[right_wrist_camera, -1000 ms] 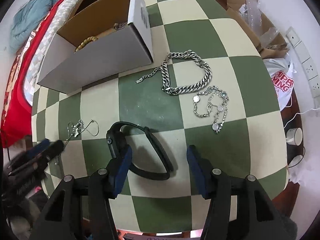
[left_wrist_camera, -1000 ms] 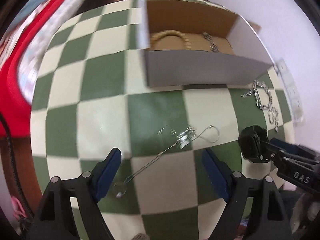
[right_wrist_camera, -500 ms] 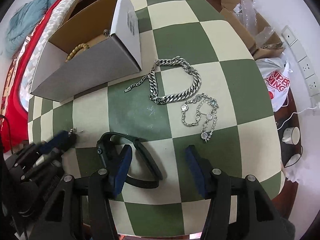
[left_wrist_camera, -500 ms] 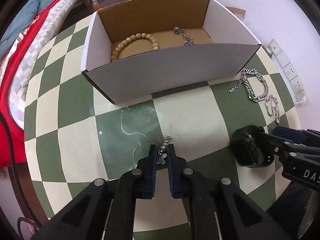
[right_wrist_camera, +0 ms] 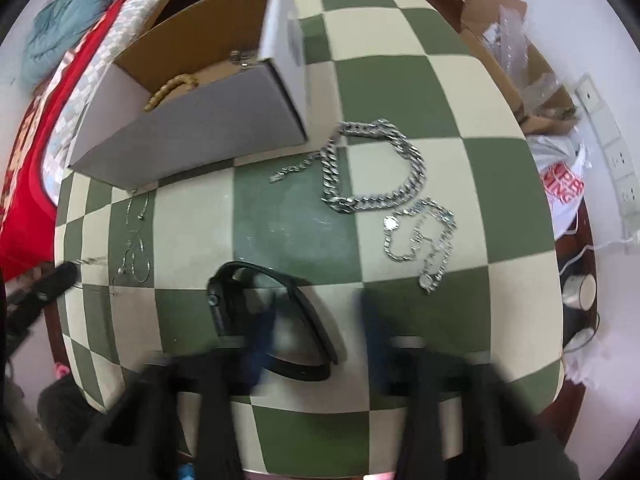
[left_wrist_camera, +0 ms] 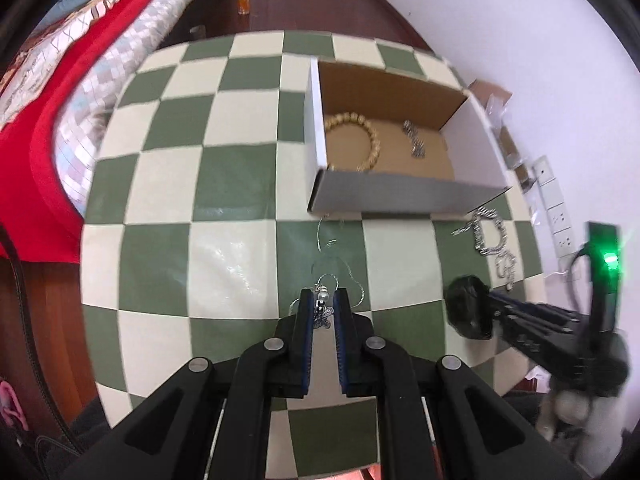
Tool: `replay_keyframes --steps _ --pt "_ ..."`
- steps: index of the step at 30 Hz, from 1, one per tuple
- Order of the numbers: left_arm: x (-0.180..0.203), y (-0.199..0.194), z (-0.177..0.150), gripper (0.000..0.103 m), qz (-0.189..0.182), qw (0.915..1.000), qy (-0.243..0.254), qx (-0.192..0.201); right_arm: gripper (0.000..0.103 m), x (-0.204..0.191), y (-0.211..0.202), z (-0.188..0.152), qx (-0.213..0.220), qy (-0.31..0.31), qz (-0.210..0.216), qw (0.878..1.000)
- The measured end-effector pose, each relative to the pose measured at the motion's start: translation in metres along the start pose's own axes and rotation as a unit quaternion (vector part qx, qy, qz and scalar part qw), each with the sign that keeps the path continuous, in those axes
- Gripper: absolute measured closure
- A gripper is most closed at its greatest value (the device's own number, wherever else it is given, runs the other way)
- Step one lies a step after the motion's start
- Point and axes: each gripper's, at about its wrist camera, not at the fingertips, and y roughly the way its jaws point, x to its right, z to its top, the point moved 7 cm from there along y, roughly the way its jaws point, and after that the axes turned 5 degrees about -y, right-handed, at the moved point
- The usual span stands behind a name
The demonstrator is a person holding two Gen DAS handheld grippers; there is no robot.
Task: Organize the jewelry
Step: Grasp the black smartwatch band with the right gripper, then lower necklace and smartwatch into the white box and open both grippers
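Left claw (left_wrist_camera: 324,312) pinches one pendant necklace (left_wrist_camera: 322,314); right claw (right_wrist_camera: 316,332) spread; two chains (right_wrist_camera: 376,172) loose.

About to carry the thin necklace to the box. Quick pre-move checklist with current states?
1. left gripper shut on thin necklace pendant: ok.
2. Chain clear of table: not ok, loops trail on the checkered cloth.
3. box open, floor space beside bead bracelet: ok.
4. Chain free of box's near wall: cannot tell.
5. right gripper open, over black watch, clear of path: ok.

both wrist views angled down, sharing checkered table (left_wrist_camera: 240,184) and box (right_wrist_camera: 192,132)
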Motion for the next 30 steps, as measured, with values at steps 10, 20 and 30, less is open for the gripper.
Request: replay_keyframes --steps 10,20,30 --pt "0.016 -0.074 0.024 0.096 -0.036 0.9979 0.009 0.053 0.097 -0.016 -0.036 0.01 0.043 0.002 0.022 0.999" --pt "0.044 -0.149 0.065 0.096 -0.046 0.9914 0.041 0.115 0.097 -0.038 -0.106 0.037 0.089 -0.013 0.043 0.995" --pt "0.076 -0.202 0.118 0.096 -0.075 0.9831 0.058 0.157 0.097 -0.051 -0.159 0.088 0.124 -0.022 0.041 0.991"
